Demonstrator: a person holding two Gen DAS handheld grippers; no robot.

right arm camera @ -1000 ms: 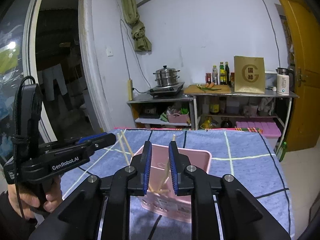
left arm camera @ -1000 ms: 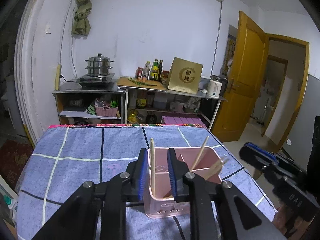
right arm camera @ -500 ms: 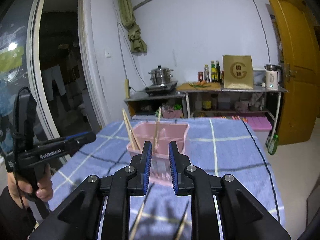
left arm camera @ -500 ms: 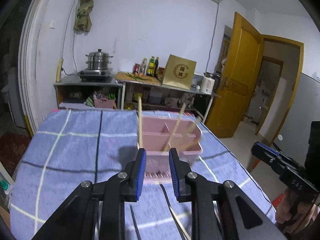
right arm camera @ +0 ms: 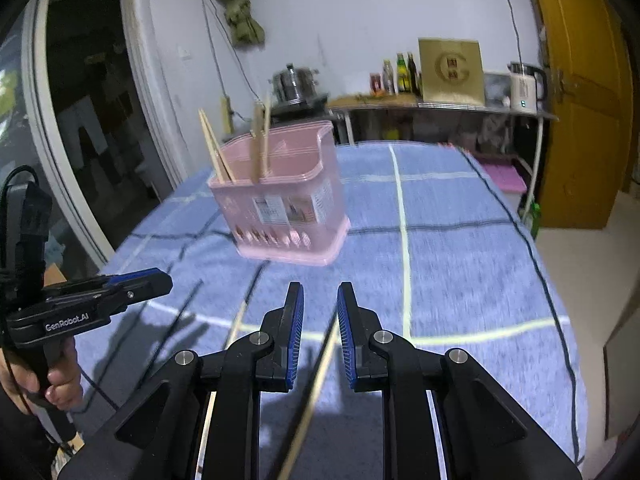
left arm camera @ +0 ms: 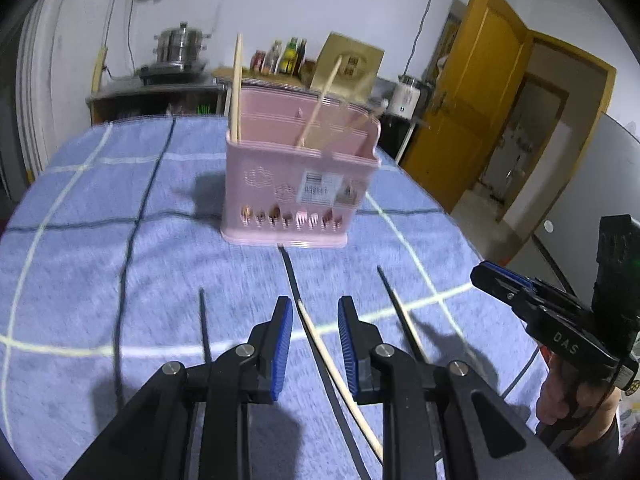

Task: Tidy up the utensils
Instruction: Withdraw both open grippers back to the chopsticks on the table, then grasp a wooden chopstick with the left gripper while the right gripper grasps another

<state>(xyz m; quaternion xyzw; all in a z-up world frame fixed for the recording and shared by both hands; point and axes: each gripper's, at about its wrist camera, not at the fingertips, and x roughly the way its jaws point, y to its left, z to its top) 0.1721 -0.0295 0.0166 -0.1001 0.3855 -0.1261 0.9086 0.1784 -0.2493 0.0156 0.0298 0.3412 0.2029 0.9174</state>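
Your tabletop (left arm camera: pixel 80 240) wears a blue checked cloth; the pink utensil caddy (left arm camera: pixel 300 184) stands mid-table, light chopsticks (left arm camera: pixel 238 88) upright inside. Loose chopsticks (left arm camera: pixel 336 376) lie before it. Your left gripper (left arm camera: pixel 314 344) and right gripper (right arm camera: pixel 319 334) hover above them, jaws spread, empty.

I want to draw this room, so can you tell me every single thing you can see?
Utensil basket: one, pink, standing on the table.
Chopsticks in basket: at least three, pale wood, leaning.
Chopsticks on cloth: about four, pale and black, lying near the tongs.
Tablecloth: one, blue checked.
Steamer pot: one, silver, back counter.
Bottles: several, on the counter.
Gold box: one, counter.
Kettle: one, white.
Door: yellow.
Left tongs: black, blue pads, open.
Right tongs: same, open.
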